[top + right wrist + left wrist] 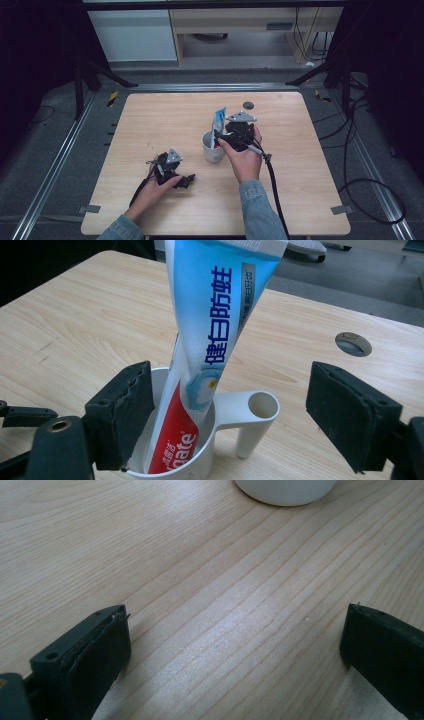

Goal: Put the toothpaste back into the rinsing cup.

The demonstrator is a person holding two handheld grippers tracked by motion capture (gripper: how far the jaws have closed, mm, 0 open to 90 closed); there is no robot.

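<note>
- The blue, white and red plastic toothpaste tube (210, 345) is standing in the white plastic cup (200, 460), long axis near upright, flat crimped end pointing up and leaning slightly.
- The cup, smooth and round with a hollow tubular handle (255, 415), is sitting near the middle of the light wood-grain table (150, 130).
- The right gripper (230, 415) is standing released, its jaws spread on either side of the tube.
- The left gripper (235, 645) is resting released over bare table.

toothpaste tube (210, 340) between right gripper (235, 410) jaws | red band: "…gate" | blue part: "健白防蛀"
</note>
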